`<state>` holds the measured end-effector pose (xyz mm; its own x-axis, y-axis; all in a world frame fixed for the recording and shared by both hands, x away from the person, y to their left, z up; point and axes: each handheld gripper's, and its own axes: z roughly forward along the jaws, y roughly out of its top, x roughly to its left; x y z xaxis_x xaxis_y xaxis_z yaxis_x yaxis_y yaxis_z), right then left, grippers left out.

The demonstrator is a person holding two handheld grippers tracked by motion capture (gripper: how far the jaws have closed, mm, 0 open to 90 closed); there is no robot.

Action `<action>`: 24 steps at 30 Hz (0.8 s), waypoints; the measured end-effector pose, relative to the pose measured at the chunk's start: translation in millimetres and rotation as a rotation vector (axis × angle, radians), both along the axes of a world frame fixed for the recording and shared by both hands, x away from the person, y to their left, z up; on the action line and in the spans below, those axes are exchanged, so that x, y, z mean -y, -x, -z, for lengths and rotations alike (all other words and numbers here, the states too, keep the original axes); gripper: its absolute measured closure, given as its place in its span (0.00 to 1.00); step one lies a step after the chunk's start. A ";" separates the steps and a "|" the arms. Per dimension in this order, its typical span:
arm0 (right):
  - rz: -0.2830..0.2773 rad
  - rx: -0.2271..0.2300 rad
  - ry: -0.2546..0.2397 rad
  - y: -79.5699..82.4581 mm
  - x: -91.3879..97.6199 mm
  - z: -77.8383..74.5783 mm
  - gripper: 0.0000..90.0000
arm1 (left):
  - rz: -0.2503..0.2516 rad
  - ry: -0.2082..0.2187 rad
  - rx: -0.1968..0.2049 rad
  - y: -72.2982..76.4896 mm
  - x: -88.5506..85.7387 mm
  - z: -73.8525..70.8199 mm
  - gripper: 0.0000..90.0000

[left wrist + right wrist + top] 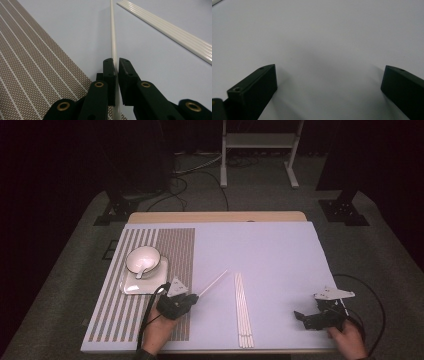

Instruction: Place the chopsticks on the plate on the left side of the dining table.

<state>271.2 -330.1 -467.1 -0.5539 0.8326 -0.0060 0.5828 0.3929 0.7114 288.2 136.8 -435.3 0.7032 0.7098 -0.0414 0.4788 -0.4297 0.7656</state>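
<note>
Already the left gripper [116, 65] was pinched on one cream chopstick [113, 37], near the counter's [280, 250] front edge, beside the striped mat [172, 250]. The other chopsticks [243, 312] lay bundled mid-counter — untouched, I'd judge. The bowl [143, 259] with its spoon sat on a plate at the left. The right gripper [329, 82] idled at the front right corner — jaws spread, empty.

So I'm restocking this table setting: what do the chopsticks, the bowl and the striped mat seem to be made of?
The single chopstick held in the left gripper and the bundle of chopsticks look like smooth cream plastic or lacquered material, with a soft sheen; it could be melamine. The bowl looks like glazed white ceramic with a dark rim. The striped mat appears to be woven, showing a fine mesh texture.
</note>
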 end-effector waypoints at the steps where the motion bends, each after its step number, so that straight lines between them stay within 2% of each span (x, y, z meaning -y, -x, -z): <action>1: 0.000 -0.001 0.000 0.0 0.0 0.0 0.00 | 0.000 0.001 0.000 -0.2 -1.1 -0.7 0.93; 5: 0.000 -0.001 0.000 -0.1 0.0 0.0 0.00 | -0.005 0.011 -0.002 -1.0 -5.2 -2.1 0.93; 24: 0.000 -0.002 0.000 -0.1 0.0 0.0 0.00 | -0.014 -0.004 0.003 -2.3 -19.1 -6.1 0.93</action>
